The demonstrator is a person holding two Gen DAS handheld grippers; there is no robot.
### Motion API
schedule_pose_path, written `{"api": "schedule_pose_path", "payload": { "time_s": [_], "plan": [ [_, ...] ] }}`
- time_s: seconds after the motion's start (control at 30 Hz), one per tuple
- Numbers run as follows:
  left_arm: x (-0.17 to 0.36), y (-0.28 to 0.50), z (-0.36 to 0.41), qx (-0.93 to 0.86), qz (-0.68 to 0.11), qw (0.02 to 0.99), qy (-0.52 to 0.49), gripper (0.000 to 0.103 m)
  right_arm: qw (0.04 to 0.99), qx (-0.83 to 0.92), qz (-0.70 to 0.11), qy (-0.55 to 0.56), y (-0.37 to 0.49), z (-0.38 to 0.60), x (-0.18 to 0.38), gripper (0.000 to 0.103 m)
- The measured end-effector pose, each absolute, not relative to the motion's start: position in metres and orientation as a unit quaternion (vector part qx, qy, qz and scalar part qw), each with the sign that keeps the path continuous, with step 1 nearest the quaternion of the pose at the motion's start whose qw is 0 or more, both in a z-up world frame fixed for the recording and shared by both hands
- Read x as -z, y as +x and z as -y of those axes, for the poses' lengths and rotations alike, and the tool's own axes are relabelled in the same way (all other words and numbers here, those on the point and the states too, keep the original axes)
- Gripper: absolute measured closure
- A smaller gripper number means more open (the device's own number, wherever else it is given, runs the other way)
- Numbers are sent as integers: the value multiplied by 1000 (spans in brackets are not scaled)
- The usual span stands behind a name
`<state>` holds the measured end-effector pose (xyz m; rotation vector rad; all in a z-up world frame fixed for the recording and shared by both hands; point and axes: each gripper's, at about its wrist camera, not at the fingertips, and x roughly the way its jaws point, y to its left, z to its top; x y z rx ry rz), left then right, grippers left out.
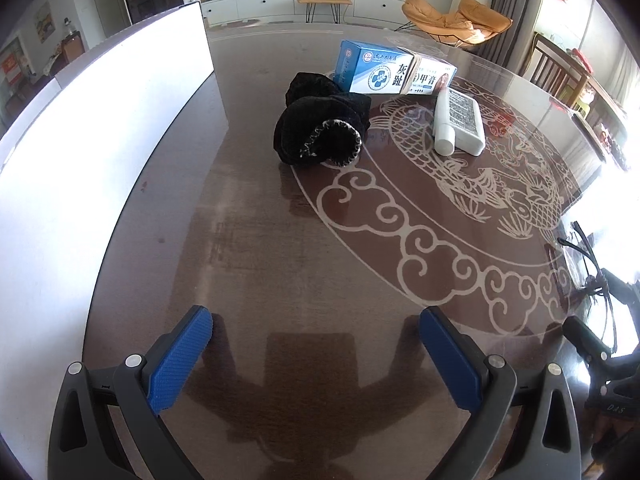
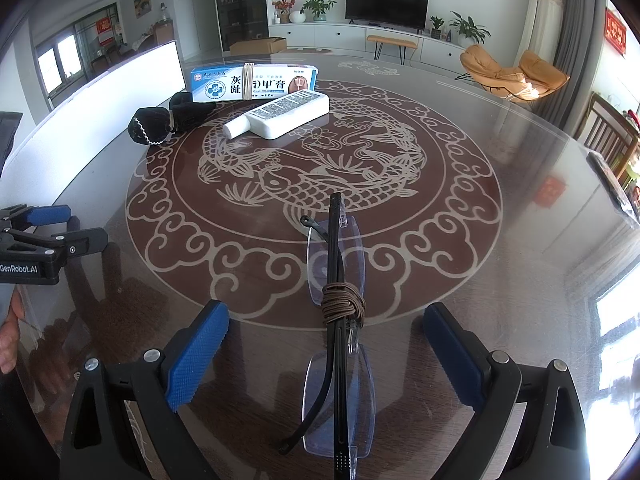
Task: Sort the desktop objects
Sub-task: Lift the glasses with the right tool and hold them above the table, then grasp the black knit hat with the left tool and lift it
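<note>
My right gripper is spread wide with folded glasses lying between its fingers near the tabletop's near edge; nothing is gripped. They look light, thin and breakable, the lenses slick, so I'd pinch the folded arms by the cord wrapping. My left gripper is released too, over bare glass. Toward the far edge lie a soft black sock, a bottle and a box. I see no container.
</note>
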<state>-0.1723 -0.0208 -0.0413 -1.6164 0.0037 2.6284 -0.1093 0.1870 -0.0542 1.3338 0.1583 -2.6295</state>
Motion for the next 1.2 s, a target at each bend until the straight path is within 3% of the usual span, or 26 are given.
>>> {"api": "schedule_pose_path", "payload": {
  "time_s": [0.53,0.6,0.63,0.67,0.77,1.03,1.1,1.13,1.17,1.2],
  "plan": [
    [39,-288,14,-869,-13,-6,-495,0,94,887,-53,450,-109,-187,54,5],
    [38,-289,19,-880,-2,3,-475,16,94,887,-53,450,-109,-187,54,5],
    [37,-287,20,-885,-6,6,-466,32,94,887,-53,450,-109,-187,54,5],
    [36,-283,20,-889,-10,12,-458,58,95,887,-53,450,-109,-188,54,5],
    [34,-262,26,-889,-6,23,-458,67,95,887,-53,450,-109,-187,54,5],
    [32,-131,33,-882,9,55,-467,67,95,887,-54,450,-109,-187,54,5],
    [32,-107,28,-884,-9,50,-465,61,94,887,-54,450,-109,-188,54,5],
    [33,-99,25,-886,-21,41,-462,49,93,887,-54,450,-109,-187,54,4],
    [35,-93,20,-888,-27,28,-459,25,93,887,-54,450,-109,-187,54,4],
    [37,-91,19,-887,-29,17,-461,11,93,887,-55,450,-109,-187,54,4]
  ]
}}
